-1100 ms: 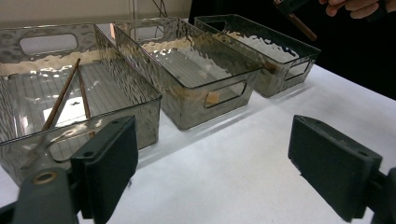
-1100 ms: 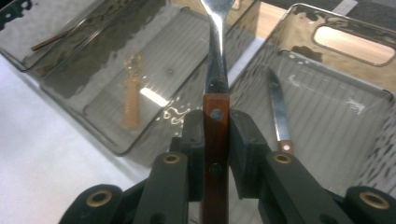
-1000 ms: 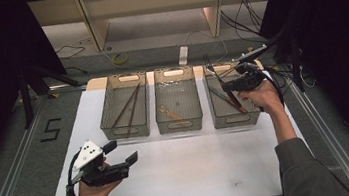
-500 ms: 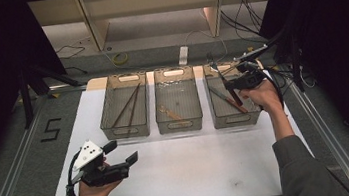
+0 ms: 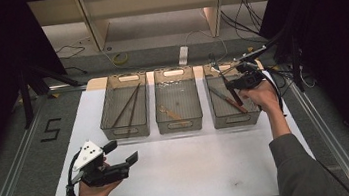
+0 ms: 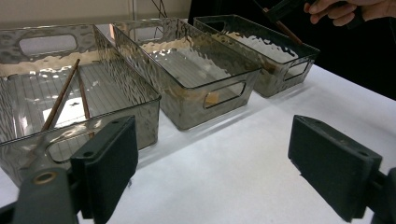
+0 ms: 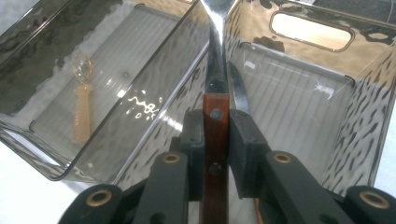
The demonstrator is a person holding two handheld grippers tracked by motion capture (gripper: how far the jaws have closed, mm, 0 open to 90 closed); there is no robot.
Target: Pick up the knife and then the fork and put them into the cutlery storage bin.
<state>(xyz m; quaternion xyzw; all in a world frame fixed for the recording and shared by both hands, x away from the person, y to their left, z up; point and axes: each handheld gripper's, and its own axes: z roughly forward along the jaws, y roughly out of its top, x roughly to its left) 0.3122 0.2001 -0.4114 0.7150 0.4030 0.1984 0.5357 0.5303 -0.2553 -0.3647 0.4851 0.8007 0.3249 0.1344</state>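
Right tongs (image 7: pixel 215 140) clenched on the wooden-handled steel utensil (image 7: pixel 215 100), held above the rightmost smoky clear plastic bin (image 5: pixel 235 118); left tongs (image 5: pixel 121 152) released, well short of that bin over the desk (image 5: pixel 196 166). The narrow grip on the handle could probably let the utensil pivot and strike the bin's rim.

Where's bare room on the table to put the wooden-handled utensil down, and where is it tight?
The white tabletop is bare between the bins' front walls and the near edge, right of the left gripper. The middle bin holds one small spoon. Crowded: the left bin with chopsticks, and the right bin, where the right gripper grips the utensil.
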